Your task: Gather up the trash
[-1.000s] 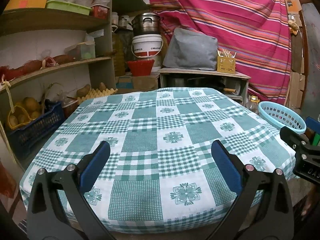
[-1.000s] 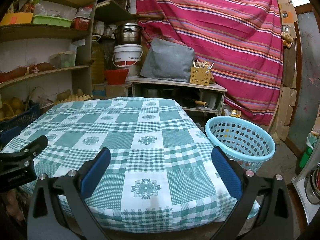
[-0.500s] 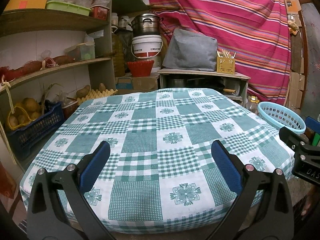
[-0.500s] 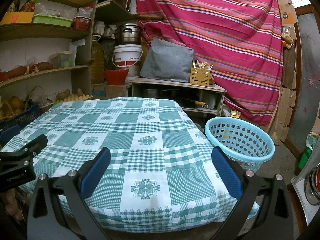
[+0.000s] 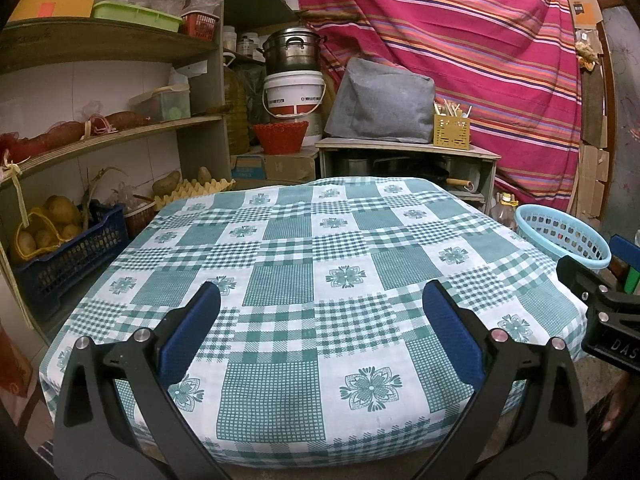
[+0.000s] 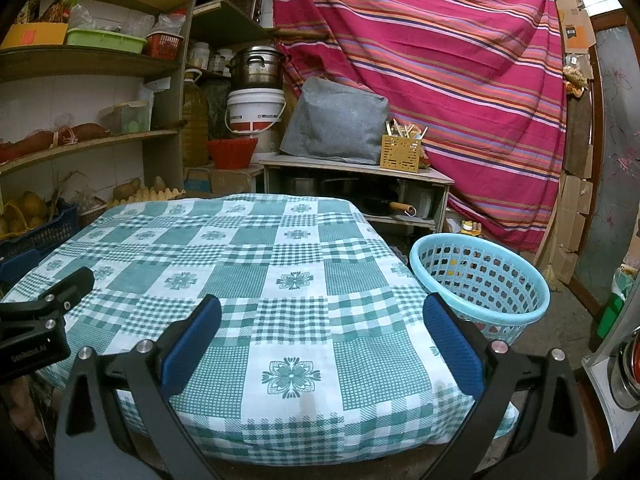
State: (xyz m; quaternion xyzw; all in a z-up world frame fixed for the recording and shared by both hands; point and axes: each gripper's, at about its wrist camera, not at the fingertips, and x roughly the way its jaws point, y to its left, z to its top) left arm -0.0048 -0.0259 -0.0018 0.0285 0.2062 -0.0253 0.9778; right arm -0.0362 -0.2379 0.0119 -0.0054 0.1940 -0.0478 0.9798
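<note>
A cramped home pantry or storeroom: wooden shelves (image 5: 120, 136) of containers, a blue crate (image 5: 68, 252) of potatoes, egg trays (image 5: 192, 192), a steel pot (image 5: 292, 50) on a white bucket (image 5: 294, 94), and a striped cloth (image 6: 440, 60) hung behind a table with a checked tablecloth (image 5: 304, 280)

Matt checked cloth tablecloth (image 5: 304, 264); perforated glossy plastic basket (image 6: 480, 280).

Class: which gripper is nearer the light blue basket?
Right. The right gripper hangs just left of the light blue basket; the left gripper sits farther left, over the checked tablecloth.
</note>
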